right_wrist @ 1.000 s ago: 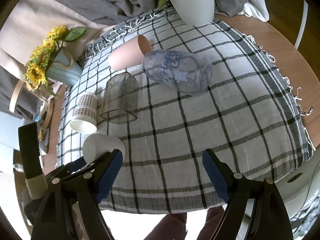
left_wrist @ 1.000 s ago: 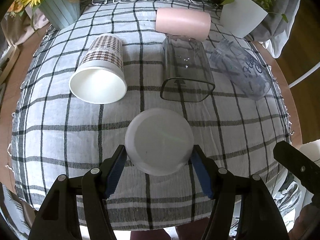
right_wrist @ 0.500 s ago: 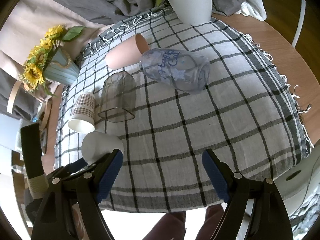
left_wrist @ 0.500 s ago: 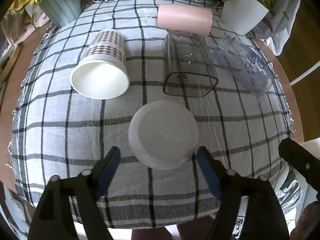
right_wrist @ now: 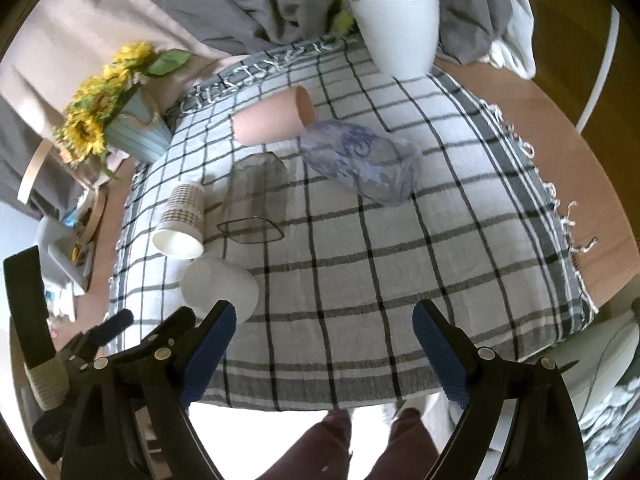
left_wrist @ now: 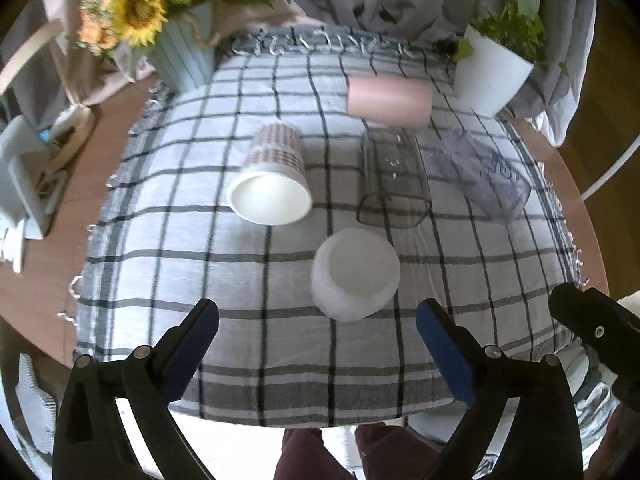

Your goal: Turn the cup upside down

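Note:
A white cup (left_wrist: pixel 355 273) stands upside down on the checked tablecloth (left_wrist: pixel 200 264), base up; it also shows in the right wrist view (right_wrist: pixel 219 287). My left gripper (left_wrist: pixel 318 350) is open and empty, pulled back toward the table's near edge, apart from the cup. My right gripper (right_wrist: pixel 322 354) is open and empty above the near edge. Lying on their sides are a patterned paper cup (left_wrist: pixel 272 184), a clear square glass (left_wrist: pixel 394 184), a pink cup (left_wrist: pixel 388 98) and a clear printed cup (left_wrist: pixel 482 170).
A blue pot of sunflowers (left_wrist: pixel 182 56) stands at the far left of the cloth and a white plant pot (left_wrist: pixel 490 74) at the far right. Clutter (left_wrist: pixel 28 184) lies on the wooden table to the left. The person's legs (right_wrist: pixel 360 444) are below the near edge.
My left gripper opened, let go of the white cup and drew back and up from it. The cup stays base up on the cloth. The right gripper barely moved.

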`<state>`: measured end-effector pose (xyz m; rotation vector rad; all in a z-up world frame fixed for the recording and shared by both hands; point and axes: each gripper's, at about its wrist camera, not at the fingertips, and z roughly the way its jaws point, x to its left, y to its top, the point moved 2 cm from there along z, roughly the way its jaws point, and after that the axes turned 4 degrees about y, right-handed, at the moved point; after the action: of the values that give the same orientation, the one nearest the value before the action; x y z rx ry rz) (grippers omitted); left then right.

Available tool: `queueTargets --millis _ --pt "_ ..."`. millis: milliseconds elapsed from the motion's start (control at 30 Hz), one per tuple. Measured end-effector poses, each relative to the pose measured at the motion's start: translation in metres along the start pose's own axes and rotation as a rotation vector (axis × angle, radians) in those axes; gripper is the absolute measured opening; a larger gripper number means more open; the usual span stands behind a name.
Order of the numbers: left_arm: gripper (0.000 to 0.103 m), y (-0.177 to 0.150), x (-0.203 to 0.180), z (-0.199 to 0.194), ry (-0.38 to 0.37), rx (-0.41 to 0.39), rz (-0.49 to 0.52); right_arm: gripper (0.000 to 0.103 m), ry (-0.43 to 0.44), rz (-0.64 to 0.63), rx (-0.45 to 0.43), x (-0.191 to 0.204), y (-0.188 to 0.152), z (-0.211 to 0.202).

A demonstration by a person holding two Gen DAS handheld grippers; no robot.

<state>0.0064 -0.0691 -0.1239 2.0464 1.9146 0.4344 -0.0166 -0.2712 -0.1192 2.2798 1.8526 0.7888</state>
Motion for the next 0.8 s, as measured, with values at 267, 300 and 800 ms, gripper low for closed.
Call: queueTargets --millis 267,300,800 --pt "0.103 -0.005 0.017 -0.032 0.031 -0.05 -0.046 0.092 -0.013 -0.071 -0.047 0.024 -0.001 -0.027" --pt "0.103 -0.006 0.019 -0.035 0.035 -0.052 -0.051 0.092 -0.015 -0.08 -0.052 0.027 -0.002 -0.029" --pt "0.103 -0.016 0.048 -0.079 0.095 -0.144 -0.08 0.092 -0.015 -0.137 -0.136 0.062 -0.014 -0.056"
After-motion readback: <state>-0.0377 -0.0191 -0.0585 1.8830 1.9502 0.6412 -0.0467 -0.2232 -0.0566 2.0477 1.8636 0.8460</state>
